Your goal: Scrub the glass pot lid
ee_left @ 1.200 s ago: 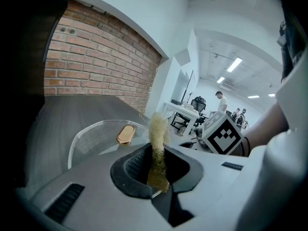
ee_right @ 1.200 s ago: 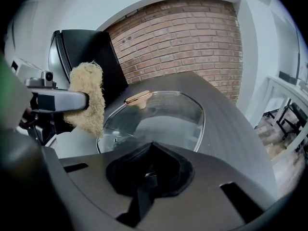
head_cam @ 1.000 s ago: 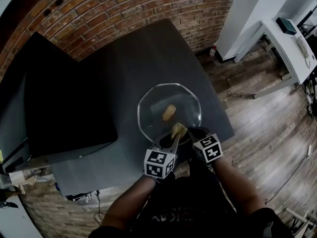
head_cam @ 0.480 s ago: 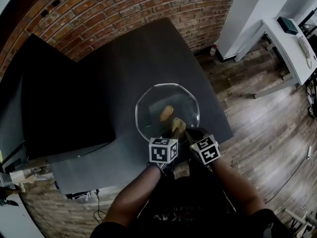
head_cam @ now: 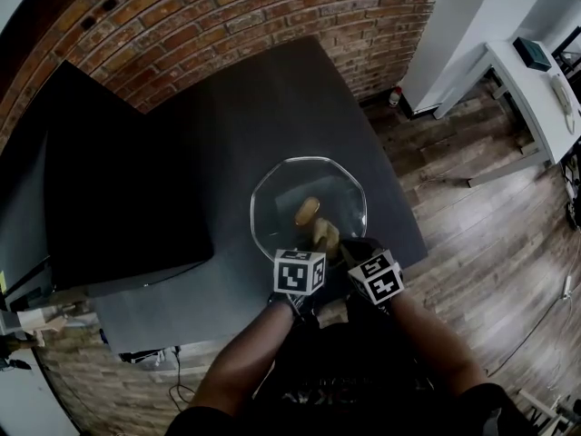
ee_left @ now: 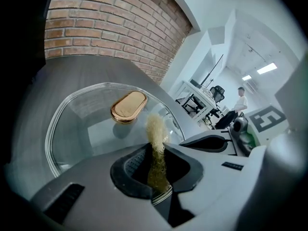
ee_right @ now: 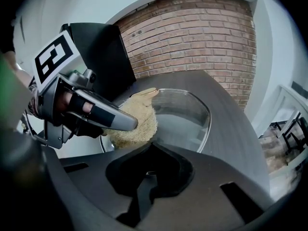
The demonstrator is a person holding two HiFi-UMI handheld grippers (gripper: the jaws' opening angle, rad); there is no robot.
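The glass pot lid [head_cam: 281, 203] lies on the dark table [head_cam: 227, 116], its gold oval knob [head_cam: 307, 211] near the middle. My left gripper [head_cam: 320, 243] is shut on a yellow scrub pad [head_cam: 326, 233], which rests on the lid's near part just below the knob. The left gripper view has the pad [ee_left: 156, 143] edge-on between the jaws, with the knob [ee_left: 128, 106] just beyond. My right gripper [head_cam: 352, 248] sits at the lid's near rim, and its jaws appear shut on the lid [ee_right: 185, 112]. Beside them the pad [ee_right: 137, 124] lies under the left gripper's finger [ee_right: 113, 118].
A large black box [head_cam: 118, 189] stands on the table's left side. A brick wall [head_cam: 209, 16] runs behind the table. The table's right edge [head_cam: 399, 189] drops to a wooden floor [head_cam: 481, 234], and a white desk [head_cam: 536, 80] stands farther right.
My left gripper has moved forward and a little right, closer to the right gripper, keeping the pad on the lid. The right gripper has barely shifted.
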